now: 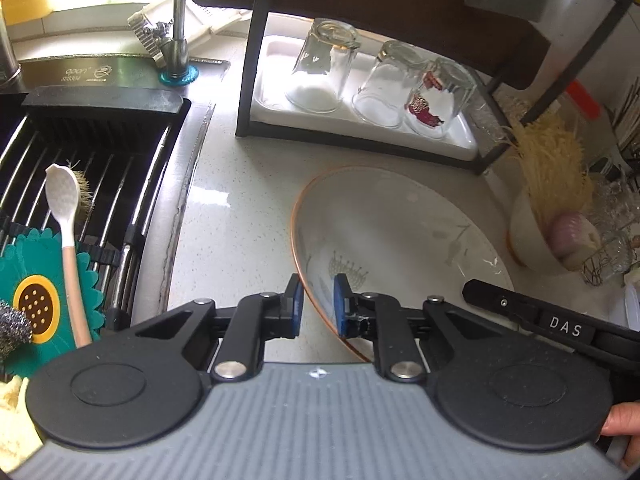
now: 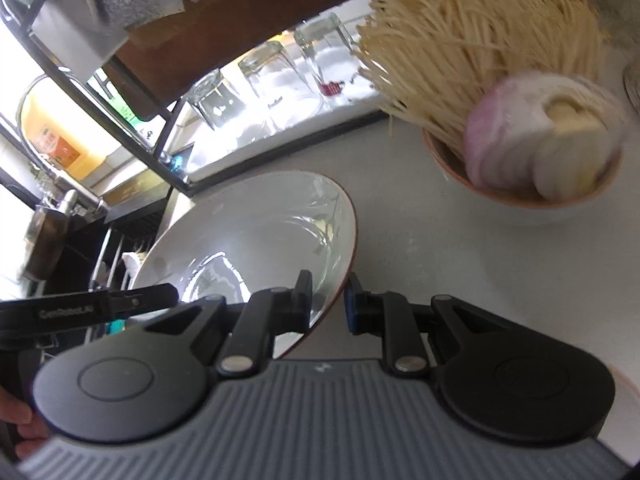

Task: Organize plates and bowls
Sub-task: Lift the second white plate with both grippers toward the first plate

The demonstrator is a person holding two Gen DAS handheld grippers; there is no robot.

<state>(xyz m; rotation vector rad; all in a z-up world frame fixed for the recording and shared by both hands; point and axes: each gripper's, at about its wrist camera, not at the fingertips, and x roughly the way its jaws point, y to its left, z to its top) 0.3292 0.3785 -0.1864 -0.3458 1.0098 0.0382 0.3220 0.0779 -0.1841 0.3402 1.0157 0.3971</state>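
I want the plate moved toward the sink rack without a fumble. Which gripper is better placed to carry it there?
Left, probably. The left gripper straddles the plate rim on the side nearer the sink rack. The right gripper straddles the opposite rim, beside the bowl.

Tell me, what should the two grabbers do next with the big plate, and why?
Probably squeeze shut. The left hand-held gripper and right hand-held gripper each straddle the plate's rim on opposite sides, but gaps still show, so it isn't firmly held for lifting.
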